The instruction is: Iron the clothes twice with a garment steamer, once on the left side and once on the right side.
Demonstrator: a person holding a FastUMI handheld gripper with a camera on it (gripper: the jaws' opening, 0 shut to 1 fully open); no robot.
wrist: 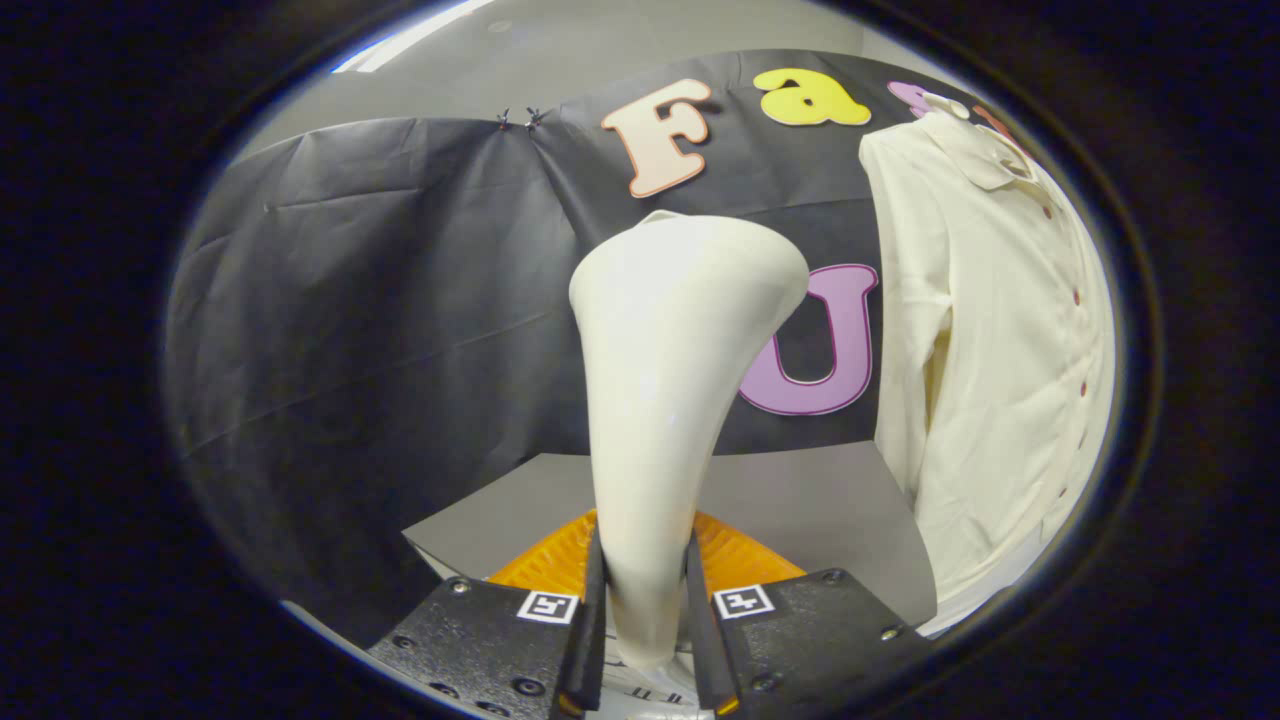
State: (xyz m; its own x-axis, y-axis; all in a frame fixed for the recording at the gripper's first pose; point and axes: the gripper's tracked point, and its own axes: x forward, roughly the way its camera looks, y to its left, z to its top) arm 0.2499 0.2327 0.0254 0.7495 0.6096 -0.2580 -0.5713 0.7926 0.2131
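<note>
A white garment steamer [670, 400] stands upright between my fingers, its narrow handle clamped by both and its wide head flaring above them. My gripper [647, 625] is shut on that handle. A cream long-sleeved shirt [1000, 370] with dark red buttons hangs to the right of the steamer, beyond it, against the black cloth wall. The steamer head is apart from the shirt, with a gap of wall between them. The steamer's base is hidden below my fingers.
A grey tabletop [810, 505] lies beyond my fingers. An orange ribbed piece [735, 560] sits just behind the steamer handle, partly hidden by it. Black cloth wall [380, 320] covers the back and left side.
</note>
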